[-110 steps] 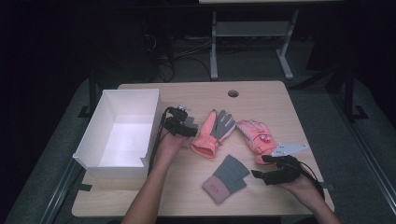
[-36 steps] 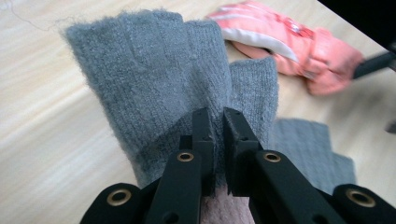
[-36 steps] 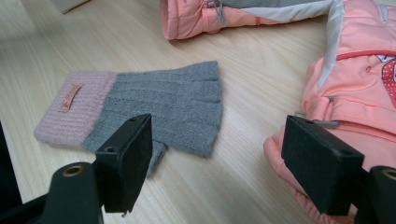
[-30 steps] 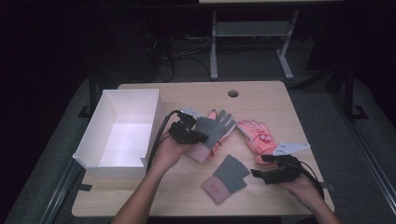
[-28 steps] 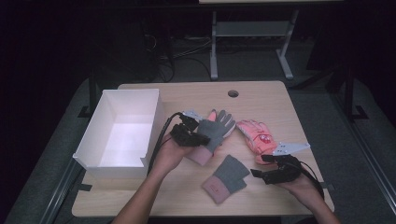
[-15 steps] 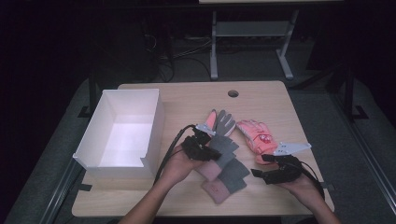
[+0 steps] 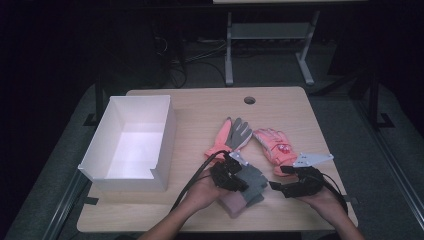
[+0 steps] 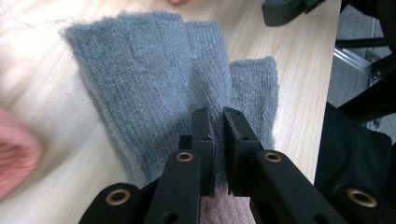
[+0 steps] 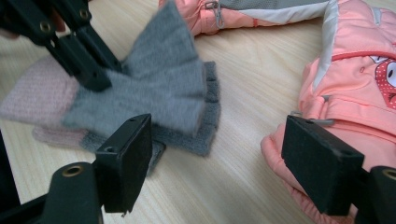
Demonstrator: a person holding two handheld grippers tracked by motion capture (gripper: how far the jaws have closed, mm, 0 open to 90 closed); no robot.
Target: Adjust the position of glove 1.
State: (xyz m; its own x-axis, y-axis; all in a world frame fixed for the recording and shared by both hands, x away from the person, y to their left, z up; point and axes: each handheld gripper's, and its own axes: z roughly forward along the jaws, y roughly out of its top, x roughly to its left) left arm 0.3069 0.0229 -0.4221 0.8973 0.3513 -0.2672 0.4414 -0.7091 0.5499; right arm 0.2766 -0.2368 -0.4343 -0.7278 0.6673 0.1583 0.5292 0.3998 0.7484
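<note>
Moved from the salmon ski gloves [image 7: 235, 136] to the grey knit gloves [image 7: 250, 181], left gripper [image 7: 235, 176] pinches the top one; right gripper [image 7: 280, 187] waits open. White box [image 7: 162, 132] holds nothing yet.

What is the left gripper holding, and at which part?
The left gripper holds the upper grey knit glove, pinched in the grey part near its pink cuff. The right gripper is open, holding nothing.

The open box [image 7: 131, 145] stands on the left part of the tabletop [image 7: 200, 105]. Two ski gloves [image 7: 272, 145] lie side by side at centre right. The knit fingerless gloves [image 7: 250, 182] lie stacked nearer the front edge, between the left gripper [image 7: 235, 177] and the right gripper [image 7: 282, 186].
</note>
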